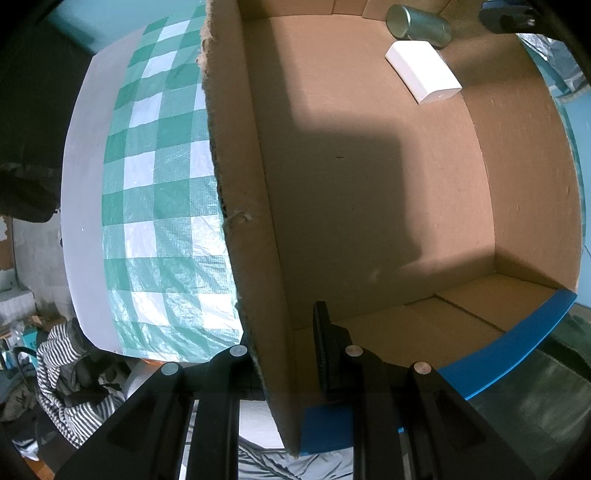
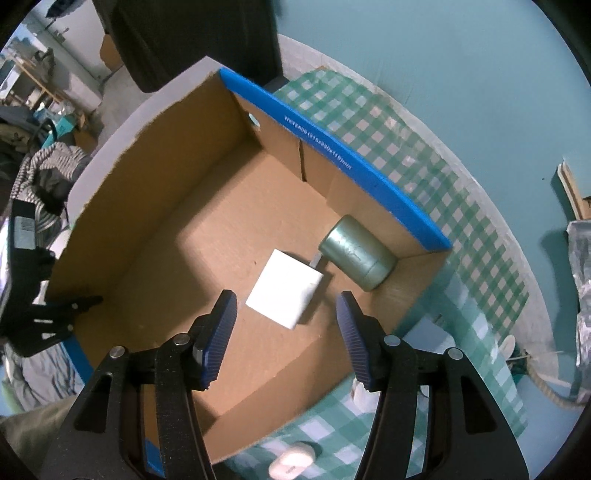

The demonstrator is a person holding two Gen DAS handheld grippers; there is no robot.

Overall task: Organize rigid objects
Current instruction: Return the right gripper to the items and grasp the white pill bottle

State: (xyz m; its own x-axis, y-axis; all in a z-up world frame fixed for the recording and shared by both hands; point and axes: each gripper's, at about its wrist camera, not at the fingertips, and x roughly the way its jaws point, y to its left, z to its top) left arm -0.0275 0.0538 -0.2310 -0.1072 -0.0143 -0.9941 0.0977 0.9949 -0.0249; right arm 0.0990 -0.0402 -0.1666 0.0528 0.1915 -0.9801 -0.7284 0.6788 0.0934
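Note:
An open cardboard box (image 1: pixel 524 206) with a blue rim sits on a checked cloth. My left gripper (image 1: pixel 284 350) is shut on the box's side wall, one finger on each side of it; in the right wrist view it (image 2: pixel 70 310) clamps that wall at the far left. On the box floor a small white box (image 2: pixel 284 291) lies flat, with a green metal can (image 2: pixel 356 253) on its side in the corner behind it. My right gripper (image 2: pixel 286 295) hangs open above the white box, its blue pads (image 2: pixel 221 332) apart from it. Both items show far off as the white box (image 1: pixel 423 70) and can (image 1: pixel 419 26).
The green-and-white checked cloth (image 2: pixel 406 147) covers the table around the box. A white oblong object (image 2: pixel 291 459) lies on the cloth by the box's near wall. Crumpled foil (image 2: pixel 583 277) sits at the right edge. A striped garment (image 1: pixel 70 369) lies beyond the table.

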